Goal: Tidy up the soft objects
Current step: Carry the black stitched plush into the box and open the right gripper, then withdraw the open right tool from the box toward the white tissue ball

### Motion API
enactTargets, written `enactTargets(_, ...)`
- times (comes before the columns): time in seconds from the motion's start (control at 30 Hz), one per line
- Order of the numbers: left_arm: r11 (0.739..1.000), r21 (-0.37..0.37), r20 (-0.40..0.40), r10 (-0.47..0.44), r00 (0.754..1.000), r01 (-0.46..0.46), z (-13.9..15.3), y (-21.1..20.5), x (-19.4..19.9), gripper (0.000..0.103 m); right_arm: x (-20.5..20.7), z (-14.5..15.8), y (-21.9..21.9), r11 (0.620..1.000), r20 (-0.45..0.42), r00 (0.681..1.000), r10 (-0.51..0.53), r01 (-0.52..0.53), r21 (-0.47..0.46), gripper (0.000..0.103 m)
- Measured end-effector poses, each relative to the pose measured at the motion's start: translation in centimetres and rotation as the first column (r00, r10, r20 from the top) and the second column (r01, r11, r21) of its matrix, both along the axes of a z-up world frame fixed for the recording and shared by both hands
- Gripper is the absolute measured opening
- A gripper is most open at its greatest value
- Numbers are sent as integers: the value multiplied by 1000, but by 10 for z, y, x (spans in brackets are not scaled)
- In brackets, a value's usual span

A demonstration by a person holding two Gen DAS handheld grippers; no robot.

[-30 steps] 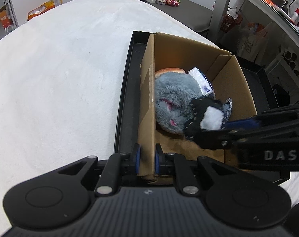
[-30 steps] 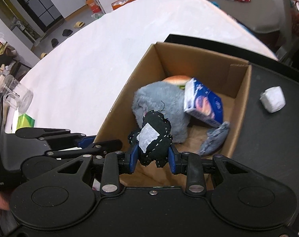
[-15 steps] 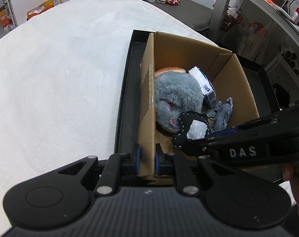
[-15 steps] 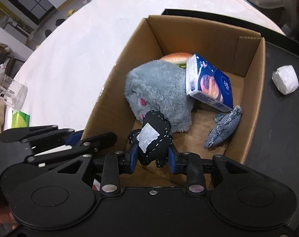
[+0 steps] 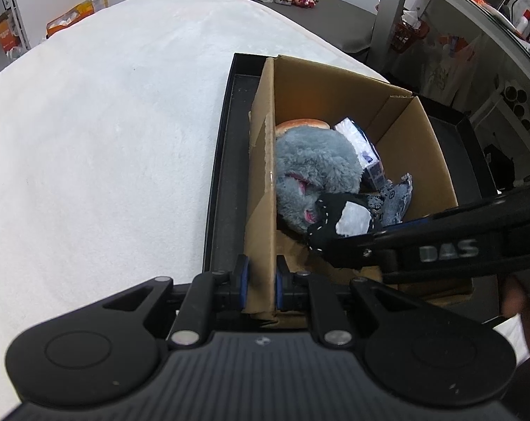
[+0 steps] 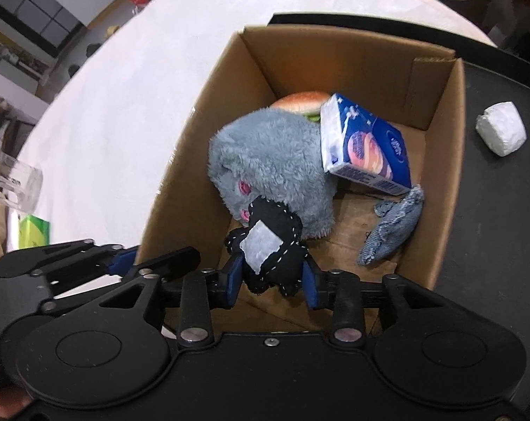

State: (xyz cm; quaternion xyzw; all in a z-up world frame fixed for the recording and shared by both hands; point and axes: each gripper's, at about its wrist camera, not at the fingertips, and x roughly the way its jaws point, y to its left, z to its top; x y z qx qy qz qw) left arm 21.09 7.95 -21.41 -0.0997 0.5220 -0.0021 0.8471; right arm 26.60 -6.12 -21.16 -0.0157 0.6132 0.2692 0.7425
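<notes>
Cardboard box [image 6: 443, 161] sits in a black tray [image 5: 223, 189] on the white surface [image 5: 107, 140]. Its job is to keep the soft things together. Inside lie a grey furry toy [image 6: 275, 161], a blue tissue pack [image 6: 366, 151] leaning on the toy, a scrap of blue denim [image 6: 391, 235] and a burger toy [image 6: 303, 100] tucked at the back.

One gripper, the left gripper [image 5: 261, 277], is pinched tight on the near wall of the box. That is probably so the box does not slide or tip while things drop in.

On the other side, the right gripper [image 6: 272, 277] reaches into the box from above. A small black pouch [image 6: 268, 249] with white stitches and a grey patch sits between its blue pads. Those jaws have just been opening, and now there looks to be a small gap beside the pouch on each side. So the pouch seems let go, low in the box, touching the grey toy at its near end. That spot is a good one, because the floor of the box is bare there.

A white lump [image 6: 500, 128] lies outside the box on the dark tray. It may be the next soft thing to put away.
</notes>
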Motion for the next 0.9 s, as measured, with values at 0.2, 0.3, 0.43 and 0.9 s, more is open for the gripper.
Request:
enactTargets(0.2, 1000, 17, -13, -7, 1000, 7, 1, -2, 1, 13, -8, 19, -11, 1000, 51, 999, -3, 2, 20, 51)
enactTargets(0.3, 999, 30, -16, -12, 1000, 12, 2, -4, 1, 13, -10, 26, -23, 1000, 71, 997, -16, 14, 28, 55)
enactTargets(0.43, 999, 46, -24, -14, 1000, 15, 2, -7, 1, 13, -9, 38, -33, 998, 99, 995, -22, 16, 55, 63)
enactTargets(0.9, 996, 89, -47, 1, 999, 3, 3, -12, 4, 13, -8, 59, -81, 989, 153, 983, -102, 84, 119, 69)
